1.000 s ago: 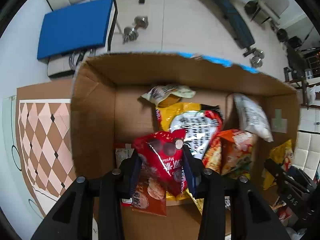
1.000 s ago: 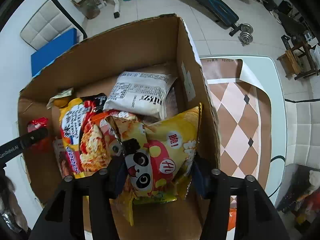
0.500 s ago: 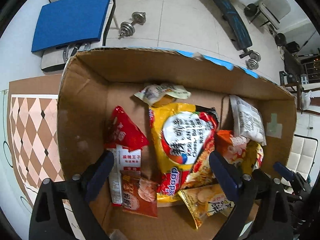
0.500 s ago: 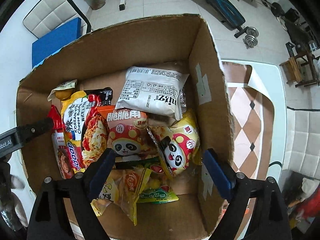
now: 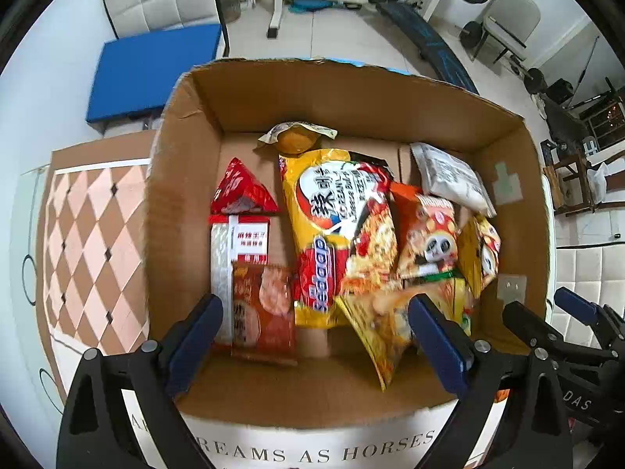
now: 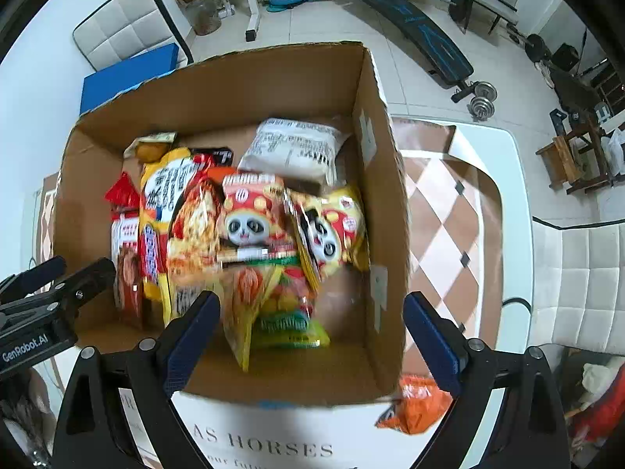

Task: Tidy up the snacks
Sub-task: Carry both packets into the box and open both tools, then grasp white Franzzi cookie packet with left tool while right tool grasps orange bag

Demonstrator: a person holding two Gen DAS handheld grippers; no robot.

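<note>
An open cardboard box (image 5: pixel 187 195) holds several snack packets. A red triangular packet (image 5: pixel 242 191) lies at its left, above a white-and-red packet and a brown cracker packet (image 5: pixel 261 312). A big yellow noodle bag (image 5: pixel 336 226) fills the middle. My left gripper (image 5: pixel 314 308) hangs open above the box's near side, holding nothing. In the right wrist view a yellow panda bag (image 6: pixel 332 230) leans by the right wall (image 6: pixel 383 215), beside a red panda packet (image 6: pixel 250 219) and a white packet (image 6: pixel 297 148). My right gripper (image 6: pixel 312 301) is opening, with nothing between its fingers.
An orange packet (image 6: pixel 422 402) lies on the table outside the box's near right corner. The box stands on a brown diamond-pattern mat (image 5: pixel 86 234). Beyond are a blue pad (image 5: pixel 152 66) on a chair, a weight bench (image 6: pixel 414 19) and dumbbells (image 6: pixel 482 103) on the floor.
The left gripper let go of the red packet and the right let go of the yellow panda bag; both now lie in the box. Both grippers opened wide and rose away from it.
</note>
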